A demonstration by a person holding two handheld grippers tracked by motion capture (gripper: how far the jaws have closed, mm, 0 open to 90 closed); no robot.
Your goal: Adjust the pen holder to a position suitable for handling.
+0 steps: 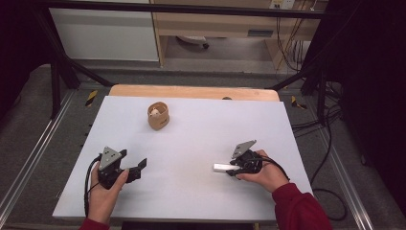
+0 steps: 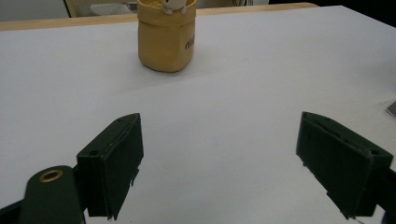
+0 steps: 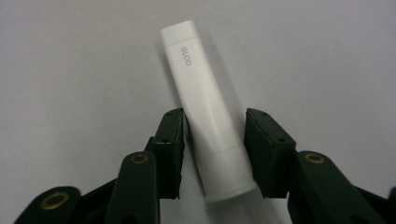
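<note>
Right tool (image 3: 212, 154) nipped around white glue stick (image 3: 205, 112) lying flat on worktop (image 1: 191, 139), ready for lifting; left tool (image 2: 219, 163) wide open, empty.

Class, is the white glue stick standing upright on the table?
No, the glue stick lies flat on the table.

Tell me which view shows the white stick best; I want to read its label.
The right gripper view: the white stick lies lengthwise between the right gripper's fingers, its grey lettering legible. The high view shows it small on the table, at that gripper. The left gripper view catches, at most, a sliver at its right edge.
</note>
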